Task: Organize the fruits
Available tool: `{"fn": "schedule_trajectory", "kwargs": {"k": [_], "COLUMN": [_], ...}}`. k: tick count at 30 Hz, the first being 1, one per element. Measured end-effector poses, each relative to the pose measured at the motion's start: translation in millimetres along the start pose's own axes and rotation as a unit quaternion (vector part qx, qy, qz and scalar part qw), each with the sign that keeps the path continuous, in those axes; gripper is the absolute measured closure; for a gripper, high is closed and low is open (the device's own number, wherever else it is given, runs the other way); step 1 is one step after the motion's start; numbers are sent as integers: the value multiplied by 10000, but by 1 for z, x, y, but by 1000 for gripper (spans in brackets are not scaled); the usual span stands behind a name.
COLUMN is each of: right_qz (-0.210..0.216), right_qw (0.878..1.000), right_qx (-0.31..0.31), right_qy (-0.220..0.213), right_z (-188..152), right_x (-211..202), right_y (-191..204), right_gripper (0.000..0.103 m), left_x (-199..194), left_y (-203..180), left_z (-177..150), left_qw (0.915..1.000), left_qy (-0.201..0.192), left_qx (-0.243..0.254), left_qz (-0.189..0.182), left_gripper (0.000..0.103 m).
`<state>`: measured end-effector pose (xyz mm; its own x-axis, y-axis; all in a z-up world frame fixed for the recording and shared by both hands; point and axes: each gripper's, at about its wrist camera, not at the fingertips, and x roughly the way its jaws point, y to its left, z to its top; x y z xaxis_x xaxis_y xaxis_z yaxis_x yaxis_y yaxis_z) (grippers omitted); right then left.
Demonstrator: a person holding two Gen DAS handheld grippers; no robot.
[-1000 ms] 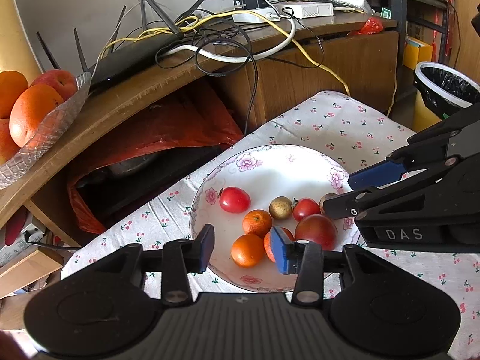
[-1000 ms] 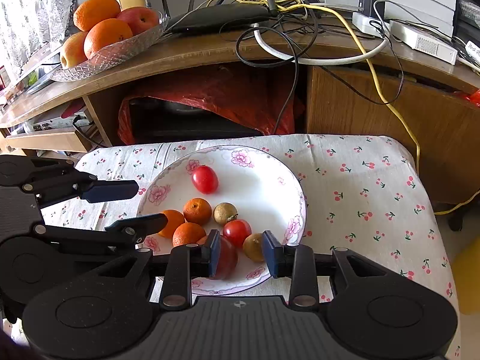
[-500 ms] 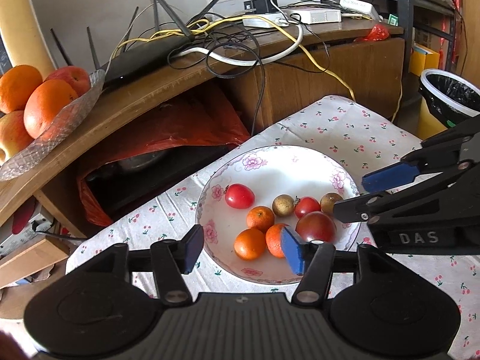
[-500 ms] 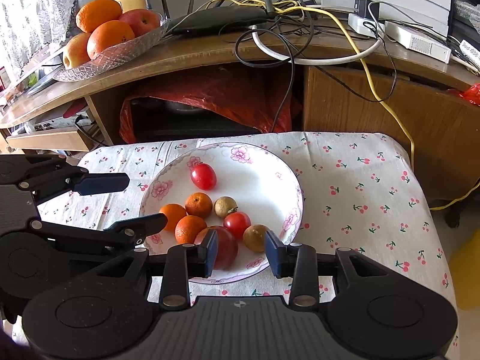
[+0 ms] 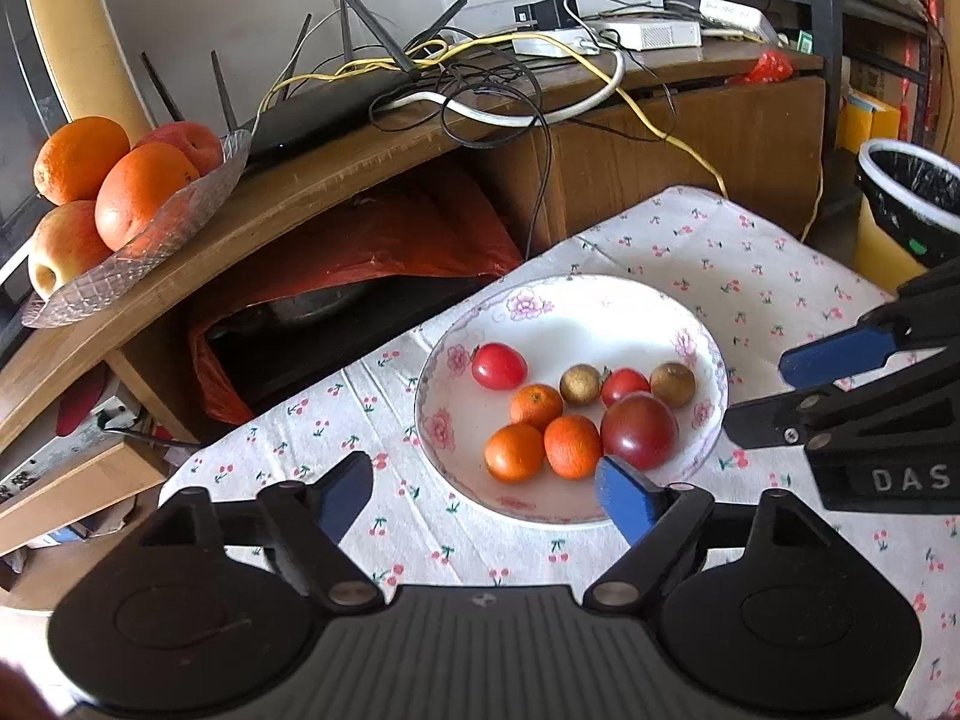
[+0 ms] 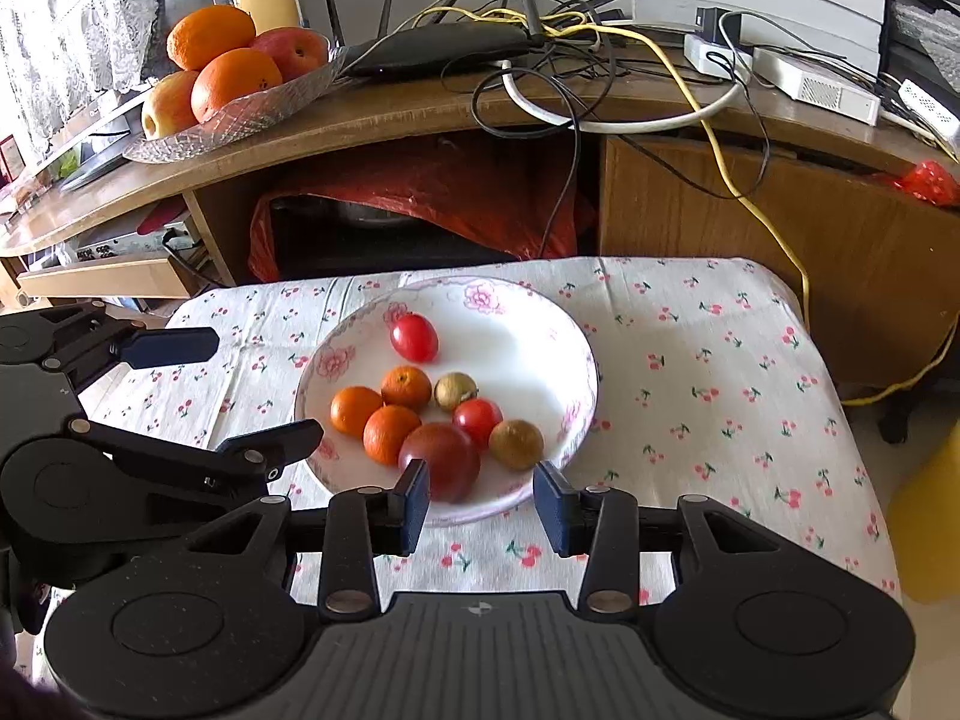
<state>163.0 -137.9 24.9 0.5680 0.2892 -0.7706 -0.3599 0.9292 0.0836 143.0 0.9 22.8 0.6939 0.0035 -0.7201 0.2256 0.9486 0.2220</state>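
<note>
A white flowered plate (image 5: 606, 312) (image 6: 528, 330) on the cherry-print tablecloth holds several small fruits: three small oranges (image 5: 573, 445) (image 6: 390, 433), two small red tomatoes (image 5: 498, 366) (image 6: 414, 337), two brown round fruits (image 5: 672, 384) (image 6: 516, 445) and a large dark red fruit (image 5: 639, 429) (image 6: 441, 459). My left gripper (image 5: 486, 501) is open and empty, just short of the plate's near rim. My right gripper (image 6: 480, 504) is open and empty, at the plate's near edge in front of the dark red fruit.
A glass dish (image 5: 156, 240) (image 6: 240, 120) of large oranges and apples sits on the wooden desk (image 5: 336, 180) behind the table. Routers and tangled cables (image 5: 480, 90) lie on the desk. A red bag (image 6: 420, 192) is under it. A bin (image 5: 906, 192) stands at the right.
Both grippers have drawn back from the plate and risen a little, and the left gripper's jaws have opened wider. The fruits have not moved.
</note>
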Motion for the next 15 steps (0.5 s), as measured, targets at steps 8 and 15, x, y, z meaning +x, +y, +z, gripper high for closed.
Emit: {"fn": "schedule_trajectory", "kwargs": {"k": [8,15], "right_qz": [-52,-46], "right_qw": [10000,10000], "right_qx": [-37,33], "right_qy": [-29,-28], "right_z": [-12,-22], "right_x": [-15,-24], "right_y": [6,8], "right_gripper": [64,64], "left_x": [-13,-19], "left_y": [-3,-4], "left_z": [-10,-20], "left_qw": [9996,9988], "left_qy": [63,167], "left_qx": [-228,-441], "left_qz": [-123,-151], "left_gripper": [8,6]}}
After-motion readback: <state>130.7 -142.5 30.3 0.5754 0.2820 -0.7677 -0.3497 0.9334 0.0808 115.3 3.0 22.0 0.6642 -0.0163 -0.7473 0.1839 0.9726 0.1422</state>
